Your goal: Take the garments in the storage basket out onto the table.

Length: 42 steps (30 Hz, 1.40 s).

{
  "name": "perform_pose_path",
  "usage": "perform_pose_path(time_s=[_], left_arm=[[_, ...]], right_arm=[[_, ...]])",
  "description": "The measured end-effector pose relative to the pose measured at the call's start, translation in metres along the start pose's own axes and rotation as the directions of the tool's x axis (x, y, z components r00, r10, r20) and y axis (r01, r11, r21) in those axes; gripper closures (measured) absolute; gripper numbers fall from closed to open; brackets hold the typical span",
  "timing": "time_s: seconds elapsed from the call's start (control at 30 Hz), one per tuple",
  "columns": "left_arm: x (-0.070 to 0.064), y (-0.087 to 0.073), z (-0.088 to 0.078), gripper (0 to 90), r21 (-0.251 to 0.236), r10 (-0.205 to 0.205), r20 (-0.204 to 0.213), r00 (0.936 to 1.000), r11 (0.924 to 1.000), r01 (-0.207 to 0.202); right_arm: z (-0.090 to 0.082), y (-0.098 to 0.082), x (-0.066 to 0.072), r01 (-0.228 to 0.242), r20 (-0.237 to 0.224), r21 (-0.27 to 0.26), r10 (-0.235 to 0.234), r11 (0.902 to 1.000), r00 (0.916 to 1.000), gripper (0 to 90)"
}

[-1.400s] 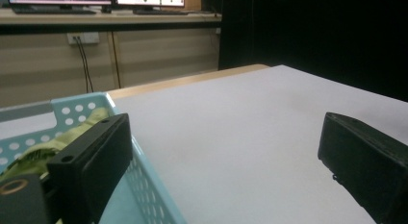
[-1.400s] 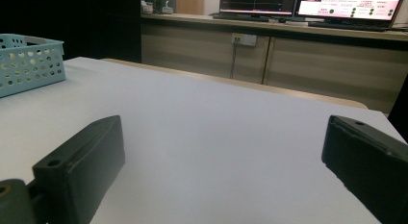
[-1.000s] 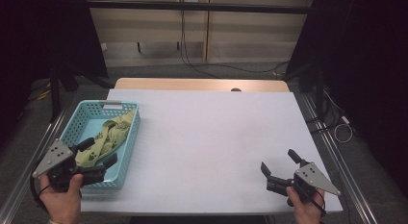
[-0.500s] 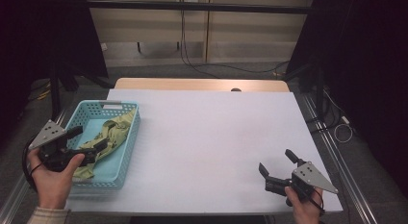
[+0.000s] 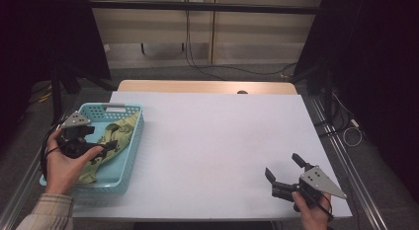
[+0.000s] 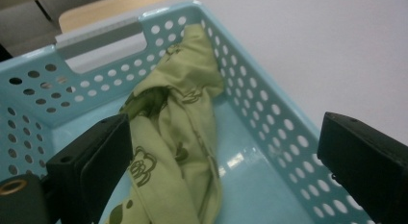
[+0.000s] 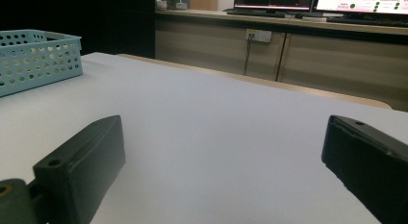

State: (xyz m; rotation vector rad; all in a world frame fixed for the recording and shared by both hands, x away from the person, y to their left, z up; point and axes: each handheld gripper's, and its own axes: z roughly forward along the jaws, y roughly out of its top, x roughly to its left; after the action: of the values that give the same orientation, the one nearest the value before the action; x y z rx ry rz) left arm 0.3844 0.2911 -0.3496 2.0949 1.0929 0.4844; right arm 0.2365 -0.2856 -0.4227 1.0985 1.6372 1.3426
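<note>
A light blue perforated basket [image 5: 129,153] stands at the table's left side, and a crumpled green patterned cloth [image 5: 118,132] lies in it. My left gripper [image 5: 104,139] hovers over the basket from its left rim, open, with its jaws pointing across the cloth. In the left gripper view the cloth [image 6: 175,132] lies between and below the wide-apart jaws of that gripper [image 6: 226,154], inside the basket [image 6: 269,113]. My right gripper [image 5: 282,167] rests low near the table's front right corner, open with nothing in it, and in its own view [image 7: 221,156] it faces bare table.
The white table top [image 5: 217,141] stretches between the two grippers. A wooden strip [image 5: 207,87] runs along its far edge. In the right gripper view the basket [image 7: 33,56] stands far off at the left, with cabinets and monitors behind.
My left gripper has moved from the basket's near front corner to farther back over the basket's left side. The right gripper has barely shifted.
</note>
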Motion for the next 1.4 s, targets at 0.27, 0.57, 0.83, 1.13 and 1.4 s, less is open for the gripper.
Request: perform_pose_path(time_s=[0.27, 0.57, 0.83, 1.13, 1.4], left_arm=[[0.014, -0.003, 0.022, 7.1, 0.089, -0.041, -0.057, 0.9976, 0.9949, 0.046], [0.024, -0.004, 0.046, 6.8, 0.200, -0.052, -0.080, 0.9954, 0.9775, 0.067], [0.028, -0.010, 0.068, 5.8, 0.341, -0.014, -0.079, 0.9968, 0.9393, 0.040], [0.032, -0.021, 0.085, 6.5, 0.411, -0.034, -0.129, 0.9910, 0.9077, 0.084], [0.033, -0.023, 0.088, 18.4, 0.417, -0.061, -0.067, 0.9959, 0.9049, 0.084]], right_arm=[[0.001, -0.001, 0.000, -0.003, -0.007, 0.013, 0.003, 0.9999, 1.0000, 0.7], [0.004, -0.003, 0.003, 0.015, -0.042, 0.033, -0.013, 0.9993, 0.9990, 0.9], [0.004, -0.003, 0.002, 0.016, -0.045, 0.040, -0.014, 0.9991, 0.9989, 0.5], [0.004, -0.003, 0.002, 0.023, -0.044, 0.042, -0.021, 0.9989, 0.9988, 0.5], [0.003, -0.003, 0.003, 0.033, -0.048, 0.035, -0.031, 0.9988, 0.9984, 0.6]])
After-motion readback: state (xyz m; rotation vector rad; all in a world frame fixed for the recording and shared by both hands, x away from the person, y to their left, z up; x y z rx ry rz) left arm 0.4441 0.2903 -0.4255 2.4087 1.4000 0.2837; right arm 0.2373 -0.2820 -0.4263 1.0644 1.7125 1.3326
